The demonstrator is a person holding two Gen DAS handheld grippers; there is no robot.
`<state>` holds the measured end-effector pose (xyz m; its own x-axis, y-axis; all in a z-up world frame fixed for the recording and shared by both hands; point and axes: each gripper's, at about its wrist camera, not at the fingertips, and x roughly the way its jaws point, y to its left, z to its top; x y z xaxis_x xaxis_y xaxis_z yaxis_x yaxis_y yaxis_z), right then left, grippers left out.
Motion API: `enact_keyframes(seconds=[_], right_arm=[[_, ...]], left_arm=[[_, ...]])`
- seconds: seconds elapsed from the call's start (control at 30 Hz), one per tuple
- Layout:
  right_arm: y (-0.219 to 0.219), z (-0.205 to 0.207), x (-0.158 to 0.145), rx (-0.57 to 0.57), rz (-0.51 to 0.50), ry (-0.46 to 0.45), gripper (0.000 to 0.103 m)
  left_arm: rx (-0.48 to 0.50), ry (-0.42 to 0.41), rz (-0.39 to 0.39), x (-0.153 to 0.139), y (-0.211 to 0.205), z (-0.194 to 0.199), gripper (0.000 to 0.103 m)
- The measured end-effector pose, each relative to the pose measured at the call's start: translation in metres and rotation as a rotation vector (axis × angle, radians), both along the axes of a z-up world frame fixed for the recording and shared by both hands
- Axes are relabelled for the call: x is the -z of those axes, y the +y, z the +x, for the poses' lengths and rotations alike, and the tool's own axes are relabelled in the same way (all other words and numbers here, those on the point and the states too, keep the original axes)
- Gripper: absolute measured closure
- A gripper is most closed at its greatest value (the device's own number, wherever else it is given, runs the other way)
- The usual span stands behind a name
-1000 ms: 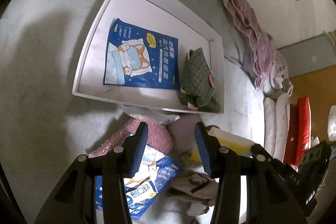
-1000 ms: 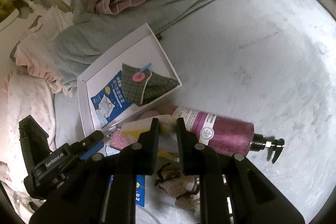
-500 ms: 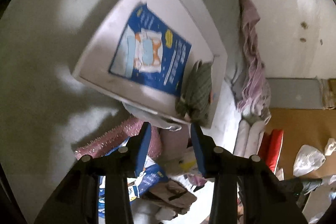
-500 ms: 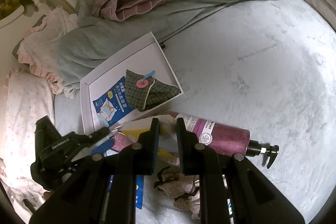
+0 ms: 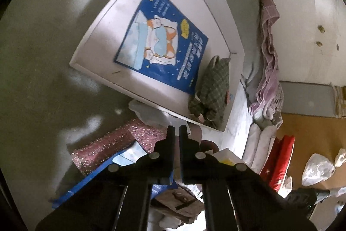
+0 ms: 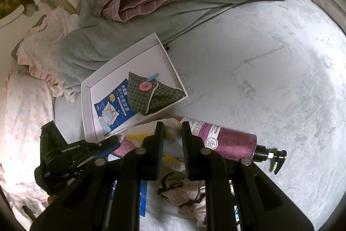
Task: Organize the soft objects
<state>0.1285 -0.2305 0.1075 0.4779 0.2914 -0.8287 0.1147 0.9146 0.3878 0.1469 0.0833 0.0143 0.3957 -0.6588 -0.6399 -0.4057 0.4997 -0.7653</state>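
Left gripper (image 5: 177, 133) is closed, perhaps pinching the white cloth (image 5: 149, 112). Pouch (image 6: 151, 94) and packet (image 6: 112, 107) lie in the tray (image 6: 86, 114); the pile remains.

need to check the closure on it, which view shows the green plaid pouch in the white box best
The right wrist view: the green plaid pouch faces the camera there, with its pink button, blue tab and white piping clear. The left wrist view shows the pouch edge-on in the white box, bunched, closure almost hidden.

left tongs (image 5: 177, 130): wide earlier, now closed | dropped toward clutter, rolled
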Motion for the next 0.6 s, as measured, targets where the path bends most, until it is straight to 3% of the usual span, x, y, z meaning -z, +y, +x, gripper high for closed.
enact_keyframes(seconds=[0.17, 0.3, 0.4, 0.47, 0.6], right_arm=[[0.000, 0.000, 0.000, 0.000, -0.001, -0.002, 0.085], [0.000, 0.000, -0.001, 0.000, -0.001, -0.004, 0.085], [0.000, 0.000, -0.001, 0.000, 0.000, -0.003, 0.085], [0.000, 0.000, -0.001, 0.001, -0.001, -0.004, 0.085], [0.001, 0.000, -0.001, 0.001, -0.002, -0.006, 0.085]], left_arm=[[0.015, -0.002, 0.027, -0.007, -0.002, -0.001, 0.102], [0.013, 0.025, -0.013, -0.006, 0.002, -0.004, 0.099], [-0.010, 0.026, -0.039, -0.003, 0.004, -0.005, 0.083], [-0.026, 0.029, -0.060, 0.001, 0.006, -0.005, 0.066], [-0.032, 0.037, -0.070, 0.006, 0.004, -0.003, 0.066]])
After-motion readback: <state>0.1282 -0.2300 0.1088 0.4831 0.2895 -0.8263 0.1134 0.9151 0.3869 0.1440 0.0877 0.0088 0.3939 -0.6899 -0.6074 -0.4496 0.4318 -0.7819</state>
